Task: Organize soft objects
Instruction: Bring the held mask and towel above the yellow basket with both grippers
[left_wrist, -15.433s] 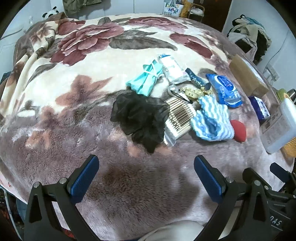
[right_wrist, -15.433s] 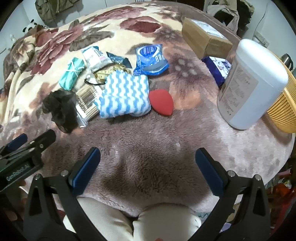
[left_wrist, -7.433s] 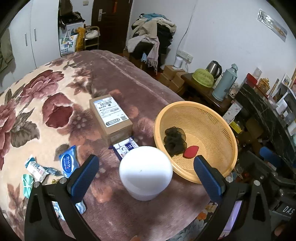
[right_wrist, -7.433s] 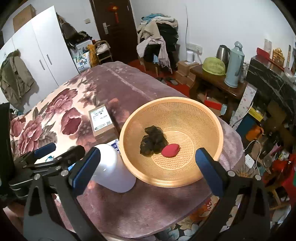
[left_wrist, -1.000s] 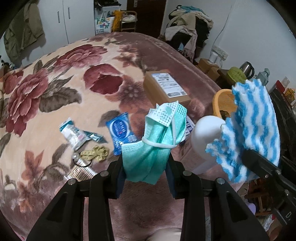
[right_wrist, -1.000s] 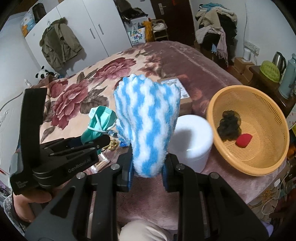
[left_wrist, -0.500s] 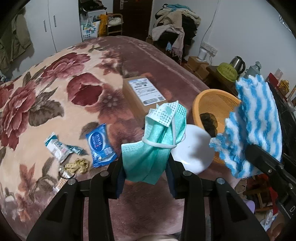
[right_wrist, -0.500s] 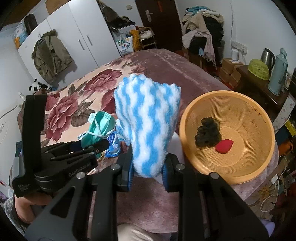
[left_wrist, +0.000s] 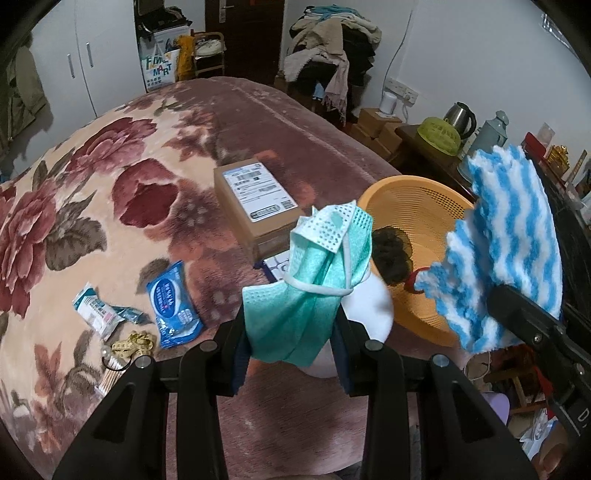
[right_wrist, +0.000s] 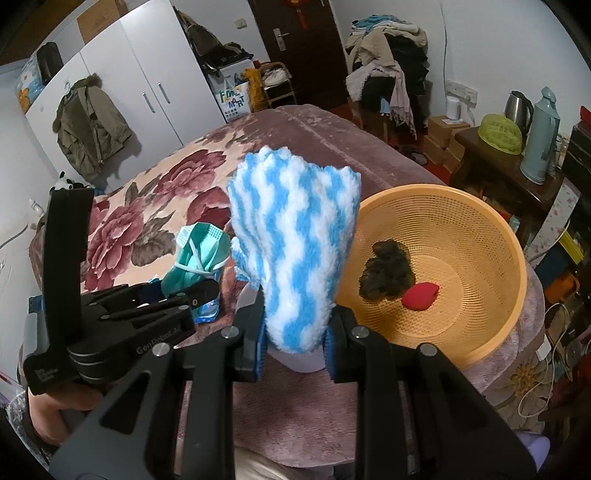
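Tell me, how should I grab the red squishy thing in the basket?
Probably from straight above: the red sponge lies flat on the orange basket floor, walls all around. Pinch its narrower sides, away from the black mesh ball touching it.

Sponge (right_wrist: 420, 295) and mesh (right_wrist: 386, 273) in basket (right_wrist: 491, 236)

Cardboard box (left_wrist: 255, 199), wipes pack (left_wrist: 171, 302), kettle (left_wrist: 458, 118), green thermos (right_wrist: 539, 136)

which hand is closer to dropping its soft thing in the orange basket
Right, likely. The right gripper holds the striped cloth beside the basket rim; the left gripper, with the green mask, sits farther back.
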